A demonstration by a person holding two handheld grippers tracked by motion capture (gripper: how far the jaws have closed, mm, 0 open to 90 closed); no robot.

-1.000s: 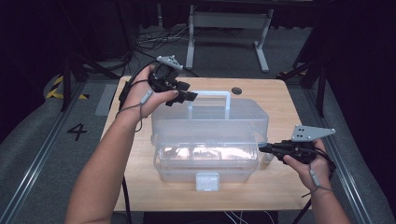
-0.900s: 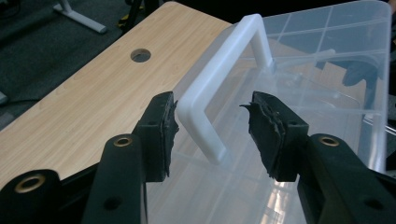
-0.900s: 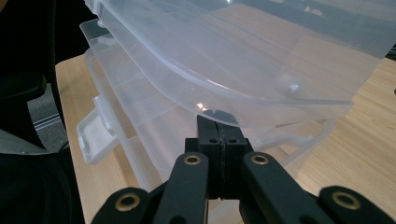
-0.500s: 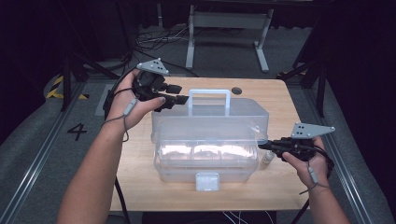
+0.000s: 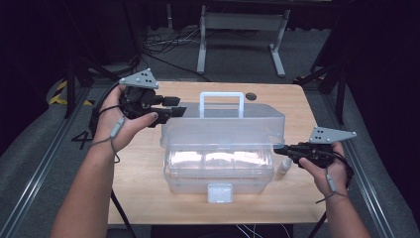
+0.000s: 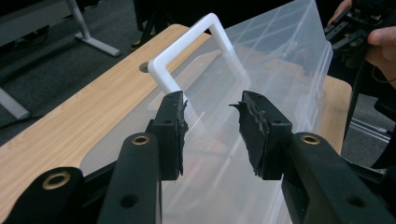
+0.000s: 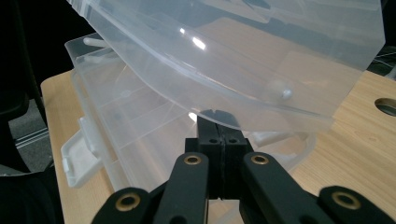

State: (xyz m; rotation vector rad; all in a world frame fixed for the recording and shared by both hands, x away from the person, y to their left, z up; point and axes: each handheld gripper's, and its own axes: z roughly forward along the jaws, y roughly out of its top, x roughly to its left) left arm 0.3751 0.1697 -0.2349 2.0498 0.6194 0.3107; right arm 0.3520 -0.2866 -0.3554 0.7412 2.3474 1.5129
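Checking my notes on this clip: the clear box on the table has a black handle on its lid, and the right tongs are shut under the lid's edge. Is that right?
Not quite: the handle on the lid is white, not black, as the high view and left gripper view show. The rest holds: the box is clear and sits on the table, and the right tongs are shut under the lid's edge.

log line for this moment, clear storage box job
left gripper: open, jaws closing, nothing between, beside lid | right gripper: shut, tips under raised lid edge | white handle: untouched | front latch: unlatched
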